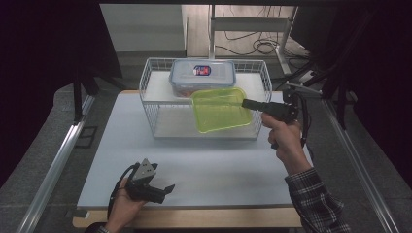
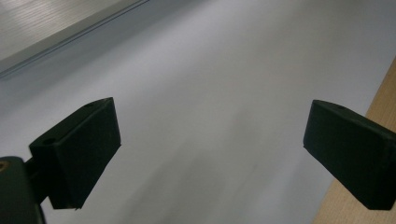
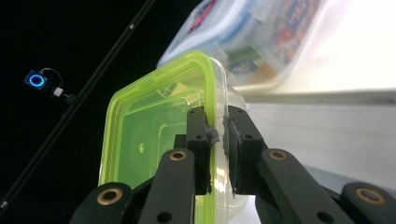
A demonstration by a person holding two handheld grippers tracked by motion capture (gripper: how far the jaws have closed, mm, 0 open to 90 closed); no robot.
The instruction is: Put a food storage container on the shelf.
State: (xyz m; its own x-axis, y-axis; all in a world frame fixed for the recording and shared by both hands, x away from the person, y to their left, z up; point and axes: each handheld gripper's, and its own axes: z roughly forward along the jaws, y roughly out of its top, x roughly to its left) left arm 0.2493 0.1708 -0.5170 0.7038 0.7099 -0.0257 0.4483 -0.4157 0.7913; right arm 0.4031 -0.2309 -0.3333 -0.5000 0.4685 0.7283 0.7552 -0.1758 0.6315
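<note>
Here the green container (image 1: 221,110) is clamped by its rim in the right tongs (image 3: 217,140) and held tilted above the wire basket (image 1: 154,109), probably for lifting out. The left tongs (image 2: 210,144) are parked apart, well in front of the basket.

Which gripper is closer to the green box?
The right one. The right gripper is clamped on the rim of the green box, holding it over the wire basket. The left gripper sits far off near the table's front edge, jaws open.

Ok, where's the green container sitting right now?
In the high view the green container is at centre right, tilted over the front right part of the wire basket, pinched at its right rim by the right gripper, just in front of the blue-lidded box.
</note>
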